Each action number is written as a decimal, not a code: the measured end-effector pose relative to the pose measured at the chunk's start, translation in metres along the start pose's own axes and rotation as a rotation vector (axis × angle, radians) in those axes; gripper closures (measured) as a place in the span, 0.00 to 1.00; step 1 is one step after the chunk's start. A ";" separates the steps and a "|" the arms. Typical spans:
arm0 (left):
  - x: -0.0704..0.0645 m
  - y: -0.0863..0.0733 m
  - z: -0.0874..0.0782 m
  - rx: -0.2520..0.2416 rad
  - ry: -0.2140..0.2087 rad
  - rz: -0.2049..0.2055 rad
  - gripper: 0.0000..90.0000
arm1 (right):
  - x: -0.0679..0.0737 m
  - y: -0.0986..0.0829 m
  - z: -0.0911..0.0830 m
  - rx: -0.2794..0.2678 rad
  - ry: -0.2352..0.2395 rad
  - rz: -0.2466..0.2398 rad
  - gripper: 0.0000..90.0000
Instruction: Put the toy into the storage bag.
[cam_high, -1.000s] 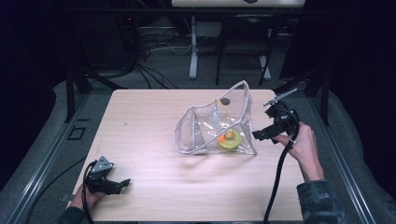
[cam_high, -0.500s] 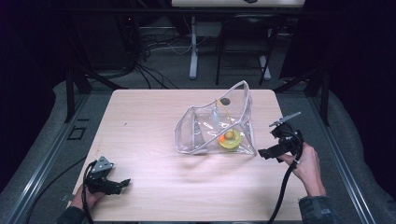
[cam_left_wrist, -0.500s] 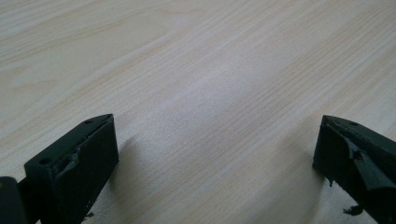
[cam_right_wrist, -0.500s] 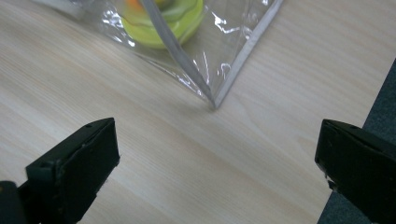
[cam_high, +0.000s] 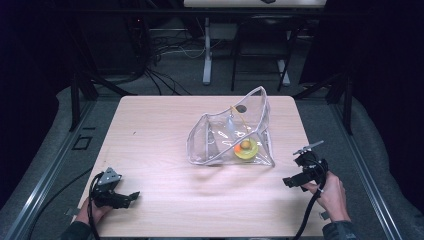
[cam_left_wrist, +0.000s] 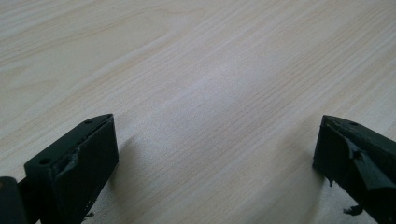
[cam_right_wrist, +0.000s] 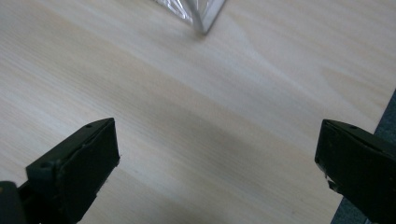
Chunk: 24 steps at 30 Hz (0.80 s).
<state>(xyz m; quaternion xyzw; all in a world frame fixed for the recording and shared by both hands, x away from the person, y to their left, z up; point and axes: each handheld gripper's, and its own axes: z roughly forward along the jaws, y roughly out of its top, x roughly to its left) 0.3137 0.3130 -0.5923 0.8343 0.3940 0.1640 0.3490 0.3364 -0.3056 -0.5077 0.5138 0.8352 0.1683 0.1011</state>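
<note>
So there's a light wood table with a clear plastic pouch sitting a bit right of the middle. It's propped up in a kind of tent shape, one corner sticking up toward the far edge. Inside it, down at the near right end, there's a yellow-green round thing with a small orange bit beside it. Honestly can't tell what those are from the high view, too small. There's also a dark spot near the pouch's raised top.

The left tongs are down at the near left corner of the table, held in the person's left hand, pointing to the right along the table. They're released: in the left gripper view the two black jaws stand wide apart with bare wood grain between them, nothing held.

The right tongs are at the near right edge, in the right hand, with the cable trailing down toward the person. Also released and empty: the right gripper view shows both jaws spread wide over the table, with a corner of the pouch peeking in at the top, well apart from the jaws. The table's edge shows at the right of that view.
</note>
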 end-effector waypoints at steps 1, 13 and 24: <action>0.000 0.000 0.000 0.000 0.000 -0.002 0.00 | 0.000 -0.003 0.002 0.004 -0.006 -0.002 0.00; 0.000 0.000 0.000 0.000 0.000 -0.002 0.00 | -0.001 -0.022 0.019 0.034 0.000 0.022 0.00; 0.000 0.000 0.000 0.000 -0.001 -0.001 0.00 | 0.000 -0.025 0.016 0.046 0.009 0.001 0.00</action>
